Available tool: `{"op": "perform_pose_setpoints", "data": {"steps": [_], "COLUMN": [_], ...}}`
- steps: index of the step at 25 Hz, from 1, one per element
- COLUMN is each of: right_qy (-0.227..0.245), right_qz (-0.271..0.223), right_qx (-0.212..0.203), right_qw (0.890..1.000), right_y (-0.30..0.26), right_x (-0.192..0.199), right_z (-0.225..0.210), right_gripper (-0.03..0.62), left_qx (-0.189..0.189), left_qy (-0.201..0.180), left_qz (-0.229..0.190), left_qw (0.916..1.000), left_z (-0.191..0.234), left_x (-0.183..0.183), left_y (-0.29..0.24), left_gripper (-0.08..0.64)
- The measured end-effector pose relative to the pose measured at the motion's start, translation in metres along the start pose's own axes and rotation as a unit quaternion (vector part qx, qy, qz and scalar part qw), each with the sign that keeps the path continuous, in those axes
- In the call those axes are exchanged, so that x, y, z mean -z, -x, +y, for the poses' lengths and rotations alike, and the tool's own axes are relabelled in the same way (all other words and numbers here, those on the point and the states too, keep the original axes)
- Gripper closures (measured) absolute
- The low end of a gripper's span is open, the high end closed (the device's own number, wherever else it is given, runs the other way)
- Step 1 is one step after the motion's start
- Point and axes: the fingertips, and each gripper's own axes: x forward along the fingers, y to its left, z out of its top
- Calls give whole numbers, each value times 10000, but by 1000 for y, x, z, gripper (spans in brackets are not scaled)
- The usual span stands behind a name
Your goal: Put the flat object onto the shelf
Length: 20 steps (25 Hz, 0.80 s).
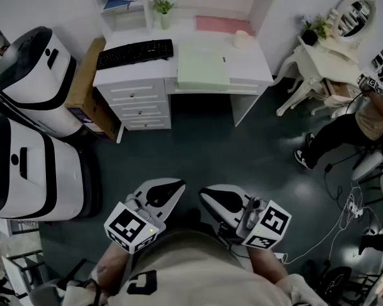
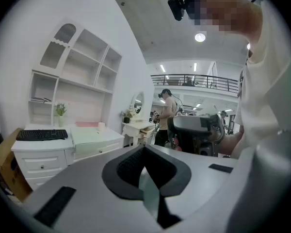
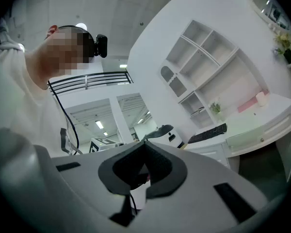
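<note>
Placement: flat object point(image 1: 203, 64) lies on the white desk point(image 1: 255, 65), just right of the black keyboard point(image 1: 135, 53), with its front edge overhanging the kneehole. It is well apart from both tools, with dark floor point(image 1: 198, 152) between.

Left hand-held gripper point(image 1: 169, 190) and right hand-held gripper point(image 1: 210, 199) are held low, close to the person's torso, side by side. Their tips point toward the desk.

Left gripper view: jaws fully together, tips meeting, empty. The flat object point(image 2: 89, 137) shows far beyond them on the desktop.

Right gripper view: jaws likewise closed tip to tip, gripping nothing.

Flat object: pale green, thin, rectangular, with a matte surface and a small dark mark near its right edge.

Shelf point(image 2: 82, 67): white, open compartments, one arched, rising behind the desk.

Desk: smooth painted white, with a drawer stack point(image 1: 142, 104) under the keyboard.

Pink sheet point(image 1: 216, 24) lies at the desk's back. Small potted plant point(image 1: 163, 5) stands to its left.
</note>
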Motion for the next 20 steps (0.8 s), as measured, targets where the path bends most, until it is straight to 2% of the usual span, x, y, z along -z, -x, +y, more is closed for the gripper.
{"op": "perform_pose_setpoints", "data": {"steps": [6,13,20], "right_qy": [119,183,-123], "right_qz": [5,71,-91], "right_qx": [125,244,317], "right_qw": [9999,9995,9994], "right_y": [-37,-67,-84], "right_x": [1,3,5], "right_z": [-1,-6,-12], "right_gripper": [568,568,568], "left_qx": [-14,4,-24], "left_qy": [-3,66,88], "left_qz": [-89,-180,-144], "left_qw": [10000,9998,9999], "left_z": [41,70,87], "left_x": [-4,-2,2], "left_y": [21,34,42], "left_gripper": [546,546,547]}}
